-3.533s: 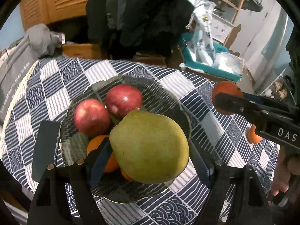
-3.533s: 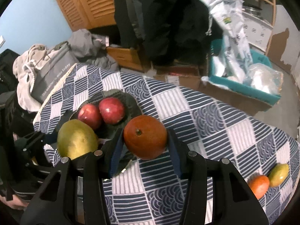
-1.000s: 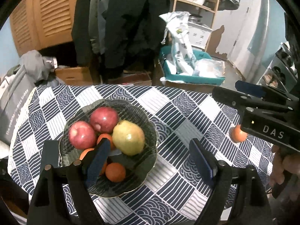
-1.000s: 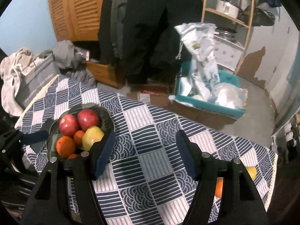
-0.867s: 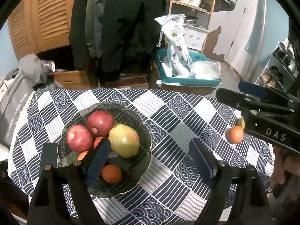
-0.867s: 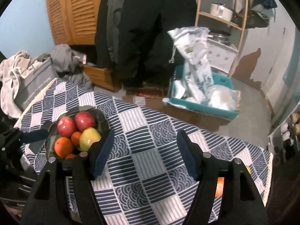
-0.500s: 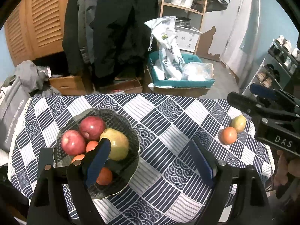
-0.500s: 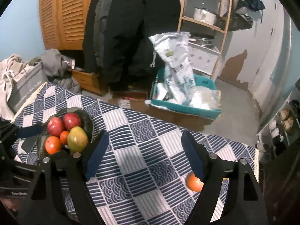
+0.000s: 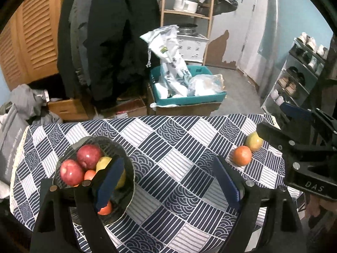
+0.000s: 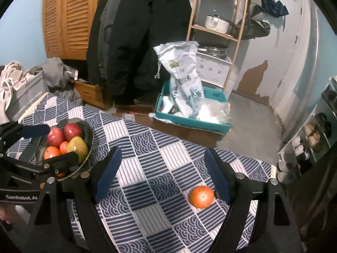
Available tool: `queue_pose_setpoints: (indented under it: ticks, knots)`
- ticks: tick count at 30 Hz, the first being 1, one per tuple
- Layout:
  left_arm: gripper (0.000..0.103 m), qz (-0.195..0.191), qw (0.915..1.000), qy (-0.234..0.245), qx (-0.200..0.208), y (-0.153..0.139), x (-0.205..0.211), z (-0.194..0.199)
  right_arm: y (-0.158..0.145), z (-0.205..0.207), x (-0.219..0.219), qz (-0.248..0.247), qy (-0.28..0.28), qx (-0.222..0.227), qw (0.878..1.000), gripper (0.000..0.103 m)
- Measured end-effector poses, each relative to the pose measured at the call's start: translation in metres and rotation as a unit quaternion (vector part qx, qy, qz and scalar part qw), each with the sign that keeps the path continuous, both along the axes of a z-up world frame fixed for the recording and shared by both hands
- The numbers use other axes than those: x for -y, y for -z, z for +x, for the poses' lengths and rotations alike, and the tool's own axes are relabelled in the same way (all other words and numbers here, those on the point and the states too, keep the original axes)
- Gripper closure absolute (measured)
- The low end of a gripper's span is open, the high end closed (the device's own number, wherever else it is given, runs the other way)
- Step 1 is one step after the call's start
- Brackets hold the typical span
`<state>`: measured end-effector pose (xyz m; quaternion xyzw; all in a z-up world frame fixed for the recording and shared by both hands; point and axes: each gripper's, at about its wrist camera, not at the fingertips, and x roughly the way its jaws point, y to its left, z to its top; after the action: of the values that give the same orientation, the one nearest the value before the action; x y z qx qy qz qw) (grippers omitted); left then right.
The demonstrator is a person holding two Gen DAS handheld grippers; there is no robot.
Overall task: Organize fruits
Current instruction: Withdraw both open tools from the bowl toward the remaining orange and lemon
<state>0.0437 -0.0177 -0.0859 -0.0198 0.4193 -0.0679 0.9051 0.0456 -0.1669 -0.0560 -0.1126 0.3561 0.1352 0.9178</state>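
Both grippers are pulling back and up from the table, jaws spread wide and gripping nothing: left gripper, right gripper. Fruit is sitting piled in the dark bowl near the tablecloth's left edge. An orange and mango are lying by the right edge (touching, apparently), with open cloth stretching between.
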Motion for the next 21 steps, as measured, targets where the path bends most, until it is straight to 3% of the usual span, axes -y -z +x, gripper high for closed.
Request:
queue_pose_setpoints:
  ticks: [21]
  knots:
    - [0.011, 0.029, 0.9980, 0.056, -0.001, 0.005, 0.078, 0.005, 0.013, -0.007, 0.091, 0.002, 0.074, -0.023, 0.997, 0.022]
